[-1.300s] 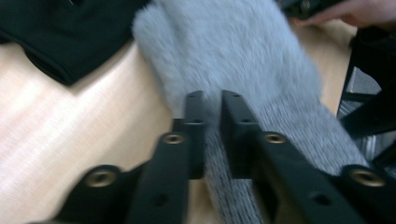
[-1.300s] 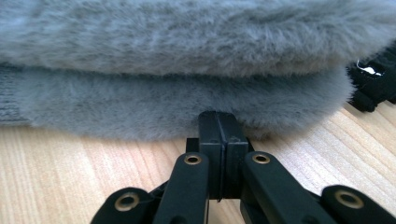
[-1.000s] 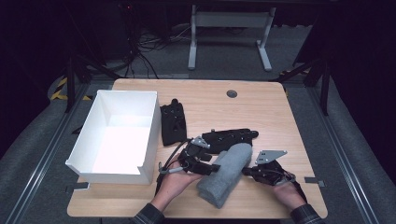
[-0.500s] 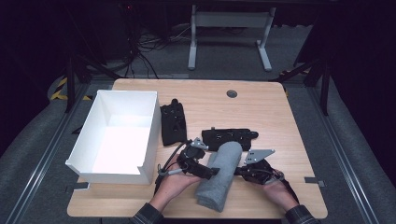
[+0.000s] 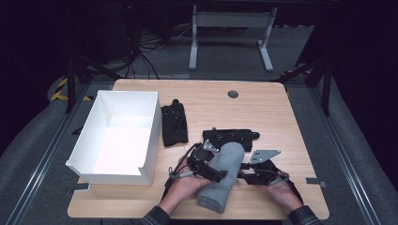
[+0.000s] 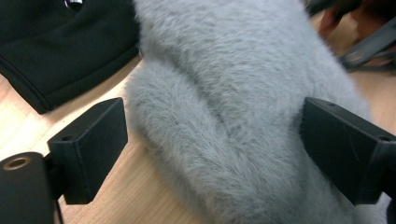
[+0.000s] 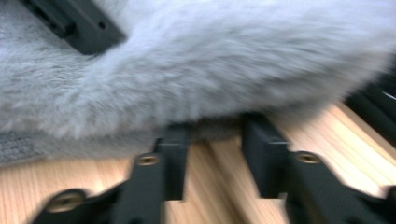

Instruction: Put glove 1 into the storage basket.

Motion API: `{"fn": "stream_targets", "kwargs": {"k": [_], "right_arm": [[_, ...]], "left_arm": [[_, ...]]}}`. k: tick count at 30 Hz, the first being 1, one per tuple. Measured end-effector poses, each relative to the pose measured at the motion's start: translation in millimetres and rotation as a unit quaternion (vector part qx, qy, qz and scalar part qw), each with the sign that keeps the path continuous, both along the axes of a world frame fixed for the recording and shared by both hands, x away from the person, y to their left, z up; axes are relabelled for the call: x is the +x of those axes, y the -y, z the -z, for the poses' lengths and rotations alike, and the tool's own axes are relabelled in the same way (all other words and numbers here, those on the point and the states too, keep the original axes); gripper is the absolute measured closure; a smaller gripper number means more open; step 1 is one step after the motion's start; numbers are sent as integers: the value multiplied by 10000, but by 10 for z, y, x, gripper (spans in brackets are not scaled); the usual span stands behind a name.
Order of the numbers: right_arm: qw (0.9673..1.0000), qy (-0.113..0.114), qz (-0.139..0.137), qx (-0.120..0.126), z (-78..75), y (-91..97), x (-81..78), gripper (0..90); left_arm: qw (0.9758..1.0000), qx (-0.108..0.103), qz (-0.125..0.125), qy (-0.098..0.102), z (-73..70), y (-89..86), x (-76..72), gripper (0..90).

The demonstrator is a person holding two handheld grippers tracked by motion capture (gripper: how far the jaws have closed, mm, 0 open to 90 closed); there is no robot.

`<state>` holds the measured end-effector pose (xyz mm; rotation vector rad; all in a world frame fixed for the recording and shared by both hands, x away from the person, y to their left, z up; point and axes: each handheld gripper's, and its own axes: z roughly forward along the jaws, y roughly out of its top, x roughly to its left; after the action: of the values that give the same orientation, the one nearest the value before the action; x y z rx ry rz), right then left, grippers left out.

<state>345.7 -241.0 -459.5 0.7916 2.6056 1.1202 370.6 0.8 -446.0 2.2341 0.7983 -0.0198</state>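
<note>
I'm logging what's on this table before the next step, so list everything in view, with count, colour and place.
fuzzy sock: 1, grey, rolled, near edge of the table between the two grippers.
folded garment: 1, black, beside the box's right wall.
flat black piece: 1, black, mid-table just beyond the sock; what it is cannot be told.
box: 1, white, open-topped, left part of the table.
table: 1, light wood, with a dark round grommet near its far edge.
left gripper: 1, black, jaws have just been opening, wide on either side of the sock.
right gripper: 1, black, jaws have just been opening, tips at the sock's edge.
hands: 2, at the near edge, one on each gripper.
</note>
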Motion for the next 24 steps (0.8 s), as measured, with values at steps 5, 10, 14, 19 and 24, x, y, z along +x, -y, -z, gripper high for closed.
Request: {"fn": "stream_targets", "kwargs": {"k": [5, 10, 14, 19, 24], "right_arm": [[9995, 96, 289, -13, -23, 238, 14, 392], [9985, 203, 503, -103, 7, 402, 49, 274], [9981, 215, 567, -104, 40, 453, 82, 227], [9973, 248, 675, -133, 86, 497, 127, 197], [9966, 291, 761, -103, 102, 537, 153, 165]], "left_arm": [[10000, 65, 52, -30, 39, 0, 16, 77], [9998, 128, 97, -67, 76, 29, 13, 91], [9997, 111, 153, -166, 103, 30, 24, 125], [9991, 6, 310, -302, 121, 24, 35, 204], [9987, -1, 407, -320, 116, 33, 19, 312]]}}
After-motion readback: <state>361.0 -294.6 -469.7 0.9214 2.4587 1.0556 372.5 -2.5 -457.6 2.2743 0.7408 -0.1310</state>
